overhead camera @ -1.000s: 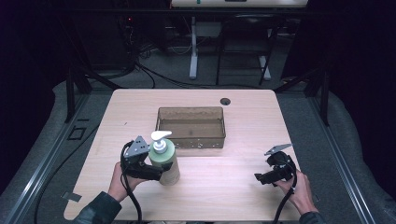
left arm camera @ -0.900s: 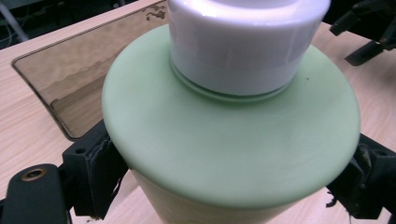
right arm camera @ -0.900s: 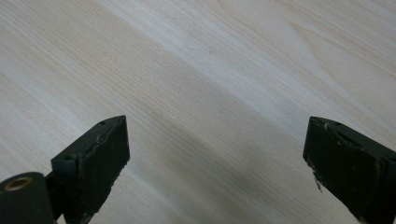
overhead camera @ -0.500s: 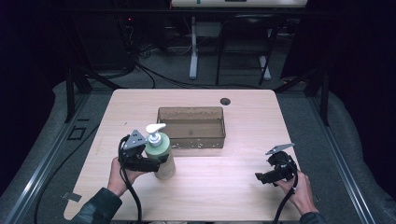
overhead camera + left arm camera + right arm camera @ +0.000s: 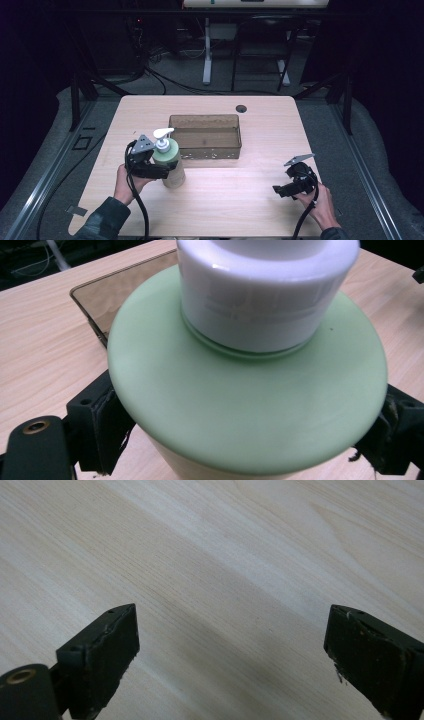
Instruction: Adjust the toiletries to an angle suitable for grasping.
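Note:
A pale green pump bottle (image 5: 170, 159) with a white pump head stands upright left of the table's middle, and my left gripper (image 5: 168, 173) is shut on its body from the left. In the left gripper view the bottle's green shoulder (image 5: 240, 410) and white collar sit between the two black pads (image 5: 102, 425), which press on its sides. I cannot tell whether its base rests on the wood. My right gripper (image 5: 280, 190) lies low at the front right, held by a hand, and it is open. Between its pads (image 5: 107, 655) there is bare wood.
A shallow brown see-through tray (image 5: 206, 119) lies at the table's middle, just behind and to the right of the bottle; its corner (image 5: 90, 307) also shows in the left gripper view. A small dark hole (image 5: 241, 108) marks the table's far side. Cables trail off the front edge.
My left gripper and the bottle in it have shifted a little to the left and away from the front edge. The right gripper has stayed where it was.

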`<state>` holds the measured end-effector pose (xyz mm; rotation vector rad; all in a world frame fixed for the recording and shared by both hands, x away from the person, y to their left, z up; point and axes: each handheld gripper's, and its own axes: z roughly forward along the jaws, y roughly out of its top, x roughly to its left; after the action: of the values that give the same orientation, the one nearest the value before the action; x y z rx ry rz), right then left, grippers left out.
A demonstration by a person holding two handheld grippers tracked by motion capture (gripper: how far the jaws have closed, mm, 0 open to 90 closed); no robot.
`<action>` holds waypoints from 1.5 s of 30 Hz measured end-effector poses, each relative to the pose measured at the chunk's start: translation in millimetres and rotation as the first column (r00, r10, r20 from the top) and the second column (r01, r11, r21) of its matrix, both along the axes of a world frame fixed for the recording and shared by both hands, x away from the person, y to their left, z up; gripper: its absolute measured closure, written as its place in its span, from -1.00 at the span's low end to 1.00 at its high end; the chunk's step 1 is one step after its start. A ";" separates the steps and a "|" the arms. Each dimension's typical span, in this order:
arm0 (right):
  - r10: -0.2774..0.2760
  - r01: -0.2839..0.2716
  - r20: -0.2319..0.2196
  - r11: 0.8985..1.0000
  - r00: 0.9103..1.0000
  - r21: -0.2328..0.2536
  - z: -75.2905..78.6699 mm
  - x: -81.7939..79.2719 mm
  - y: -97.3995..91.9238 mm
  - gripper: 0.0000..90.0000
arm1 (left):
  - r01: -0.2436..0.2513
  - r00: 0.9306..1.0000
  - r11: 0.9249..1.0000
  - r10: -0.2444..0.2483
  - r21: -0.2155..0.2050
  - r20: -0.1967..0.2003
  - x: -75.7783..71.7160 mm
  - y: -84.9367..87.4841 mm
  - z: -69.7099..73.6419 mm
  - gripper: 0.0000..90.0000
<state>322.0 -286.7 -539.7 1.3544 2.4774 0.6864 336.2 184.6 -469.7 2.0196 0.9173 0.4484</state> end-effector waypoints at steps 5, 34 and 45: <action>0.000 0.000 0.001 1.000 1.000 0.000 0.9 0.1 -1.1 -0.84 | 0.050 0.998 0.998 -0.049 0.028 -0.047 1.7 -0.7 0.1 -0.93; 0.005 -0.005 -0.029 1.000 1.000 0.002 -1.1 3.3 -2.3 -1.00 | 0.166 0.982 0.982 -0.156 0.088 -0.107 3.6 18.0 77.7 -1.00; 0.013 -0.012 -0.035 1.000 0.999 0.009 -1.3 3.7 -2.3 -1.00 | 0.221 0.972 0.968 -0.208 0.118 -0.112 15.2 5.8 101.6 -1.00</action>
<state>325.8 -288.9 -541.0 1.3667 2.5151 0.6830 351.4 190.4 -368.0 2.2482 0.7321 0.2962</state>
